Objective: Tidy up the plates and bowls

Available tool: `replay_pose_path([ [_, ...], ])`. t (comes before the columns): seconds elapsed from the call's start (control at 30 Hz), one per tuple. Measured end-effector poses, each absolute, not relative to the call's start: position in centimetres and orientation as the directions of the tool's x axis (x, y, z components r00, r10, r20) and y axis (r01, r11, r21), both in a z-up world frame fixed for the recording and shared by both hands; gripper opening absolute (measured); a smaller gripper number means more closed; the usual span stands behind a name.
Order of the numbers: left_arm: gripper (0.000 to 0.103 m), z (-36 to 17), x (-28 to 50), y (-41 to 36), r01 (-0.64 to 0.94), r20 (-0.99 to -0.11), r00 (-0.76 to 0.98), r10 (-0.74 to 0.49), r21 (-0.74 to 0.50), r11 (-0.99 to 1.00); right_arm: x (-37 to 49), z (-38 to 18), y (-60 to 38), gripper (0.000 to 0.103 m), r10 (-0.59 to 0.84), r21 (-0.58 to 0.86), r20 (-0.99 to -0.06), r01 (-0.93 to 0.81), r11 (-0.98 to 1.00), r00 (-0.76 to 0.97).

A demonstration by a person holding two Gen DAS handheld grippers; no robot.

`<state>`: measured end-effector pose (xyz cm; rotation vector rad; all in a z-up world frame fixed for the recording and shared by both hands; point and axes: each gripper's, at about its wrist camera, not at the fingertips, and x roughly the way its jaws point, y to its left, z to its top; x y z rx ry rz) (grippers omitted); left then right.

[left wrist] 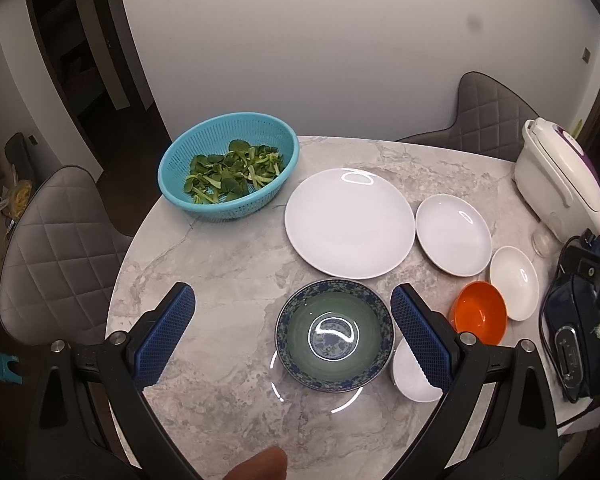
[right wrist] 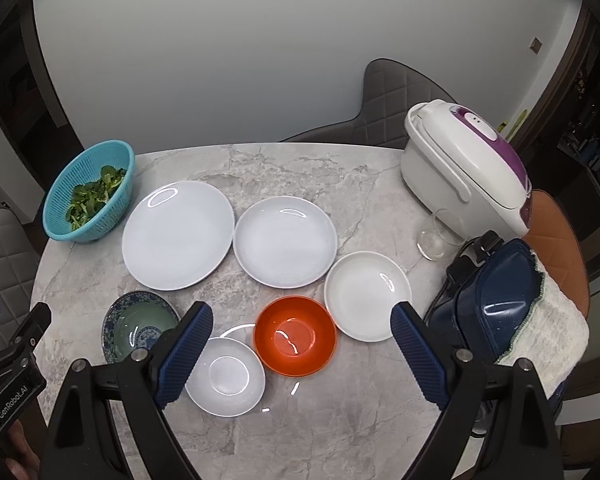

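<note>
A: Nearest the lens, the left gripper is spread wide and empty, with the patterned bowl on the table between its fingers.

B: Its right finger hides part of the small white bowl.

A: The right gripper likewise gapes, holding nothing, above the orange bowl; three white plates lie beyond it.

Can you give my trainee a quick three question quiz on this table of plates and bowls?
1. True or false: the blue-patterned bowl holds food.
2. Which dish touches the orange bowl? A) large white plate B) small white bowl C) teal colander
3. What fills the teal colander?

Key
1. False; it is empty.
2. B
3. Leafy greens.
</note>
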<state>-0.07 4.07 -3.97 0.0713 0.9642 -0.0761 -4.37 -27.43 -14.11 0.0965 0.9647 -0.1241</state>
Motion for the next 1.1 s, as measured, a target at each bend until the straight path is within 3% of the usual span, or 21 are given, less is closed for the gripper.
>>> replay_pose_path([
  [0.1,0.099,-5.1,0.0,7.3,0.097,-0.826,0.552,-0.114,-0.072,0.993,-4.5,-14.1,-28.1,0.092,0.032,0.107,-0.799,0.089,0.990,0.600],
  [0.23,0.101,-7.8,1.8,10.5,0.147,-0.845,0.465,-0.264,-0.220,0.964,-4.5,-13.1,-30.4,0.092,0.229,0.286,-0.687,-0.033,0.958,0.689],
  [0.33,0.103,-9.8,3.4,11.2,0.191,-0.862,0.436,-0.259,-0.193,0.963,-3.0,-13.4,-32.1,0.097,0.400,0.440,-0.598,-0.133,0.888,0.695],
  [0.43,0.100,-12.1,6.6,13.2,0.099,-0.889,0.350,-0.294,-0.277,0.956,0.3,-13.7,-31.2,0.097,0.402,0.398,-0.638,-0.166,0.902,0.657],
  [0.5,0.099,-13.0,8.7,14.6,0.059,-0.850,0.372,-0.372,-0.378,0.924,3.1,-14.3,-30.9,0.096,0.469,0.409,-0.653,-0.244,0.879,0.595],
  [0.73,0.098,-18.2,16.3,13.3,0.086,-0.875,0.310,-0.372,-0.364,0.928,16.1,-19.5,-31.3,0.087,0.622,0.543,-0.669,-0.304,0.783,0.406],
  [0.83,0.087,-20.9,18.5,13.0,0.092,-0.865,0.280,-0.416,-0.407,0.909,20.8,-22.2,-30.6,0.070,0.639,0.553,-0.696,-0.322,0.768,0.328],
  [1.03,0.068,-25.2,20.7,12.2,0.101,-0.853,0.225,-0.472,-0.461,0.882,26.2,-27.1,-28.2,0.062,0.726,0.644,-0.679,-0.389,0.659,0.106],
  [1.1,0.063,-26.5,21.2,12.0,0.097,-0.843,0.206,-0.497,-0.488,0.867,27.0,-28.4,-27.1,0.055,0.713,0.630,-0.699,-0.420,0.653,0.058],
])
